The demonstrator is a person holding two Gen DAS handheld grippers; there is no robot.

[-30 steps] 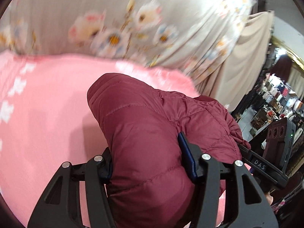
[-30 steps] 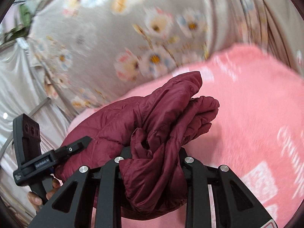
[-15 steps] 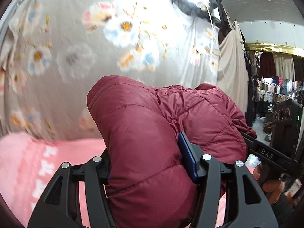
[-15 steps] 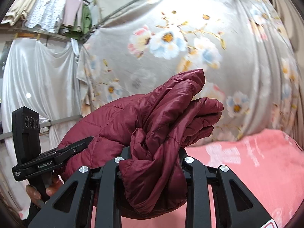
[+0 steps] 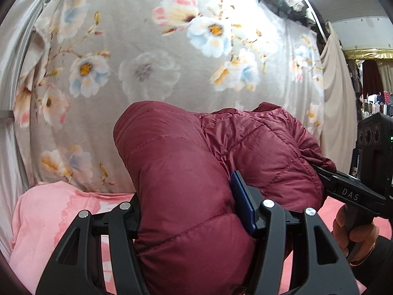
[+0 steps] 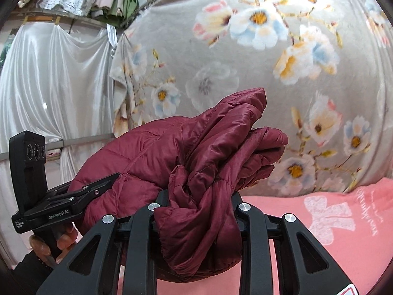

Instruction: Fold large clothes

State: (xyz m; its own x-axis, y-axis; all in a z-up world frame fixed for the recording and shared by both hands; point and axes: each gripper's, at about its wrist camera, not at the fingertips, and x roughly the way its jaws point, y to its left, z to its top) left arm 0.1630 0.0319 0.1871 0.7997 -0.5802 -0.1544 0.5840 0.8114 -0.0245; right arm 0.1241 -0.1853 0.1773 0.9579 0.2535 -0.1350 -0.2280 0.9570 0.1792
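A dark red quilted puffer jacket (image 5: 186, 172) is bunched between both grippers and held up in the air above a pink blanket (image 5: 44, 216). My left gripper (image 5: 189, 211) is shut on one thick folded end of it. My right gripper (image 6: 196, 211) is shut on the other end, where several folded layers (image 6: 245, 147) stick out forward. Each gripper shows in the other's view: the right gripper at the right edge of the left wrist view (image 5: 348, 191), the left gripper at the left of the right wrist view (image 6: 73, 199). The fingertips are hidden in the fabric.
A grey floral cloth (image 5: 172, 61) hangs right behind the pink blanket (image 6: 331, 221). White satin drapes (image 6: 56, 86) hang to the left, with clothes on a rail above. A beige curtain (image 5: 336, 98) and shop racks are at the far right.
Both grippers have lifted and tilted up with the jacket in them. The pink blanket has dropped low in view and the floral cloth now fills the background.
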